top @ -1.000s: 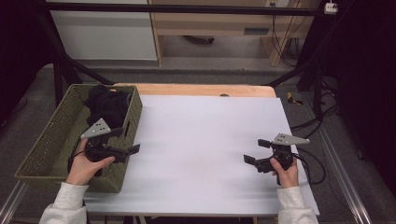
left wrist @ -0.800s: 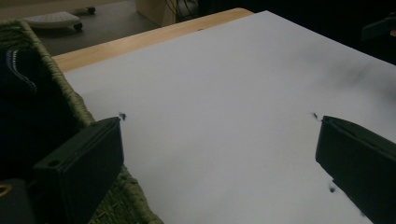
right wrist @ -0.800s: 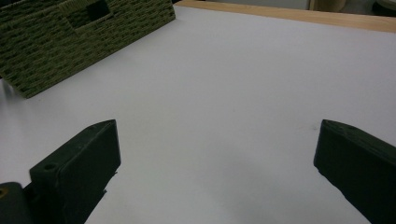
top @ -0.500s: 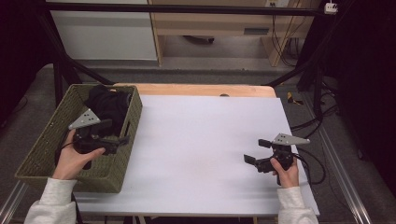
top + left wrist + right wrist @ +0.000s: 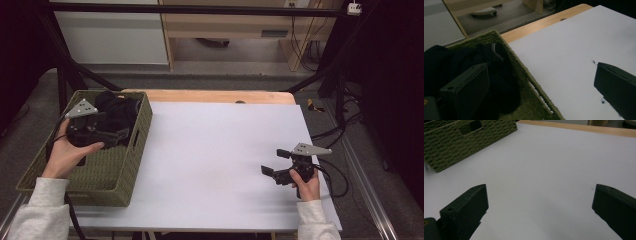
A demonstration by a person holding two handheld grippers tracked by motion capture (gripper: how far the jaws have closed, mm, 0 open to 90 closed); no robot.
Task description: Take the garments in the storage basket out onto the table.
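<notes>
Dark clothing (image 5: 117,112): one heap, bundled black fabric, lying in the far end of one green woven basket (image 5: 107,172). Seen again in the left gripper view (image 5: 461,62), piled against the basket's far wall, with a pale striped edge showing near the basket rim.

One basket only, standing on the left edge of one white table sheet (image 5: 215,150), a cut-out handle in the basket wall facing the sheet. Also visible in the right gripper view (image 5: 461,137), far off across the bare white surface.

Two grippers, one per hand. Left gripper (image 5: 107,134) held over the basket, just beside the clothing heap, jaws spread wide apart, nothing between them; one jaw hanging above the fabric inside the basket, the other out past the basket rim above the white sheet. Contact with the cloth impossible to tell from these views.

Right gripper (image 5: 275,162) well apart from the basket, near the opposite side of the sheet, low over the surface, pointing back toward the basket. Jaws likewise spread wide, gripping nothing, only bare white sheet between them.
</notes>
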